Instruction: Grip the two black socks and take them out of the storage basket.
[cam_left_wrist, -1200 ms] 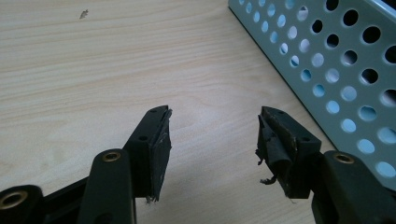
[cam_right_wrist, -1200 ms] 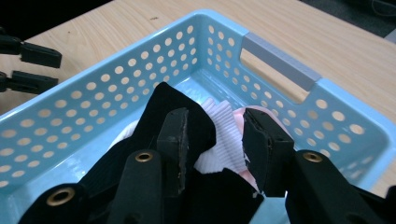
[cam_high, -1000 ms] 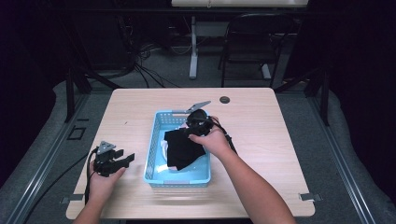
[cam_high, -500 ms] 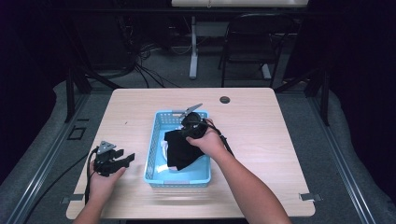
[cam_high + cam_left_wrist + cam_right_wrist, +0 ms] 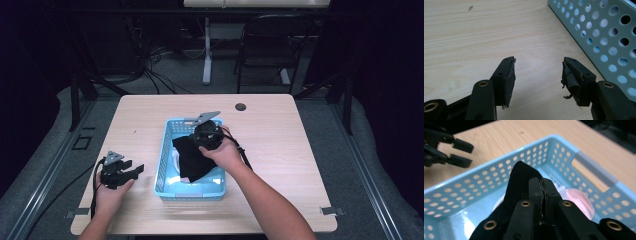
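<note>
Closed further just now: right tongs (image 5: 543,188), pinching black cloth (image 5: 192,157) and lifted slightly over blue basket (image 5: 162,165), centre of high view. Cloth draped from jaws, lower part in basket. Pink item (image 5: 580,203) beneath. Left tongs (image 5: 131,171) open, empty, on tabletop (image 5: 300,135), lower left, beside basket.

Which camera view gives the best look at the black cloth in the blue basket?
The right gripper view: the black cloth rises close up, pinched between the shut jaws of the right gripper, above the blue basket. The high view shows the cloth small and dark, hanging over the basket. The left gripper view shows the basket's wall.
</note>
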`<state>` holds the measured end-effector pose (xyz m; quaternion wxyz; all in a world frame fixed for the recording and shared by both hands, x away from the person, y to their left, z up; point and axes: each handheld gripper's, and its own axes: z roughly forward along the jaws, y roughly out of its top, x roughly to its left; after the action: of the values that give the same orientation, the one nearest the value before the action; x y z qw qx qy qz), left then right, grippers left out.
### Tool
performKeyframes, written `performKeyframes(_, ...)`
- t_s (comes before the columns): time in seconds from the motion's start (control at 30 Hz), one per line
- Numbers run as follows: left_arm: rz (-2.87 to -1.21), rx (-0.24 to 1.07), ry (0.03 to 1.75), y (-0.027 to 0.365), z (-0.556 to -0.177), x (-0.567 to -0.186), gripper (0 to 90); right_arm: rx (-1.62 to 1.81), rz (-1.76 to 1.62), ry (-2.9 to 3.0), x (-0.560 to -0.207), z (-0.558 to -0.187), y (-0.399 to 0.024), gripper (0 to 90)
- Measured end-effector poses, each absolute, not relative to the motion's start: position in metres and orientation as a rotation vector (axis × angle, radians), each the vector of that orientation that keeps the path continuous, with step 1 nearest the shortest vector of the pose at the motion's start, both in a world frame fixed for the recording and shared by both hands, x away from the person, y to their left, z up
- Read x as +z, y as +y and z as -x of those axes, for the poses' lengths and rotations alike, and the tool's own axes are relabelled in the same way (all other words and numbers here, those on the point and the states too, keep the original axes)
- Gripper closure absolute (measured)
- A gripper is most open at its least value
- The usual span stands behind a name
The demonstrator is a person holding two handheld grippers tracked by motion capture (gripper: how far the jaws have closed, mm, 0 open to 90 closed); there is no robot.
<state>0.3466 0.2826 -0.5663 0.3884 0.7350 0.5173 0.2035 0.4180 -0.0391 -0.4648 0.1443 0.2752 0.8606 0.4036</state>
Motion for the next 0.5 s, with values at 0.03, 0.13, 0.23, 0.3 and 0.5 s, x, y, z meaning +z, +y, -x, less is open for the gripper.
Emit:
performKeyframes(0.03, -1.868, 0.516, 1.314, 0.283, -0.347, -0.566, 44.0, 1.163, -0.793, 2.48, -0.465, -0.418, -0.039, 87.4)
performKeyframes(0.13, -1.867, 0.516, 1.316, 0.283, -0.347, -0.567, 44.0, 1.234, -0.758, 2.429, -0.44, -0.404, -0.046, 87.5)
performKeyframes(0.23, -1.868, 0.516, 1.318, 0.282, -0.347, -0.567, 43.9, 1.278, -0.727, 2.392, -0.422, -0.395, -0.051, 87.4)
performKeyframes(0.3, -1.872, 0.518, 1.319, 0.282, -0.347, -0.567, 44.0, 1.298, -0.704, 2.364, -0.407, -0.387, -0.056, 87.5)
performKeyframes(0.5, -1.874, 0.517, 1.322, 0.282, -0.347, -0.567, 44.0, 1.308, -0.649, 2.307, -0.381, -0.372, -0.066, 87.5)
